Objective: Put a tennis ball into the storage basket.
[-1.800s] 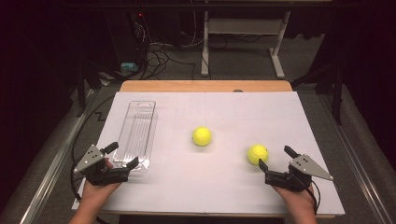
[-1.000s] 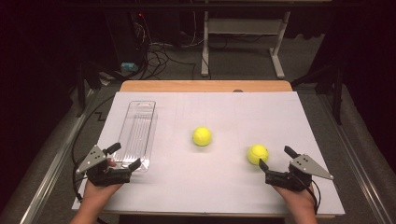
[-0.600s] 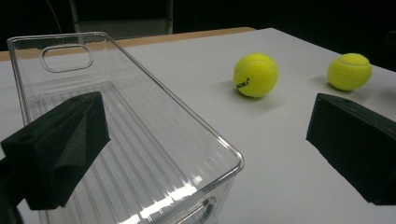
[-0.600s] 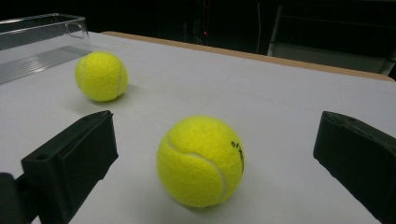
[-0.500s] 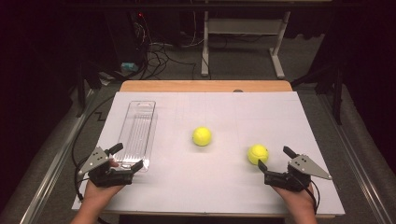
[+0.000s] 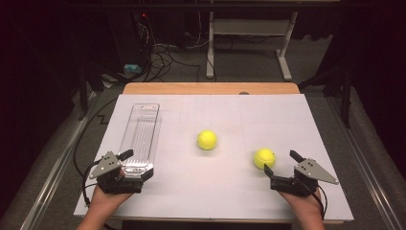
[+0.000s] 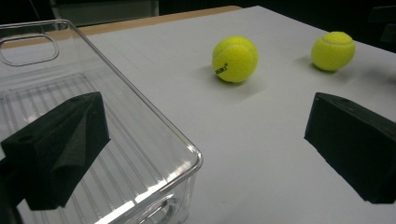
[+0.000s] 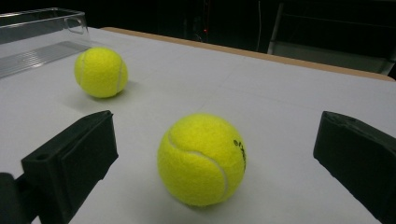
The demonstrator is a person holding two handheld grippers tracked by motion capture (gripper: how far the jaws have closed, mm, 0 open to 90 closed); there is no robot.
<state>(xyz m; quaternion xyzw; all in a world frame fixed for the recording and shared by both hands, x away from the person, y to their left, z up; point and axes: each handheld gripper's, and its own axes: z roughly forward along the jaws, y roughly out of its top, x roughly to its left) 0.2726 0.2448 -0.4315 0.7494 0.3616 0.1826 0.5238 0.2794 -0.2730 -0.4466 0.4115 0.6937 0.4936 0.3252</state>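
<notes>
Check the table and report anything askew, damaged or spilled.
Nothing stands out. The clear plastic bin sits flat and empty, both tennis balls rest whole on the white table cover, and the left gripper and right gripper are open.

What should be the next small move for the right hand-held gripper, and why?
Probably ease the right hand-held gripper forward a little, then close it. Its jaws stand open on either side of the near tennis ball, which lies just ahead of them, untouched, on the white table. The clear bin looks empty.
</notes>
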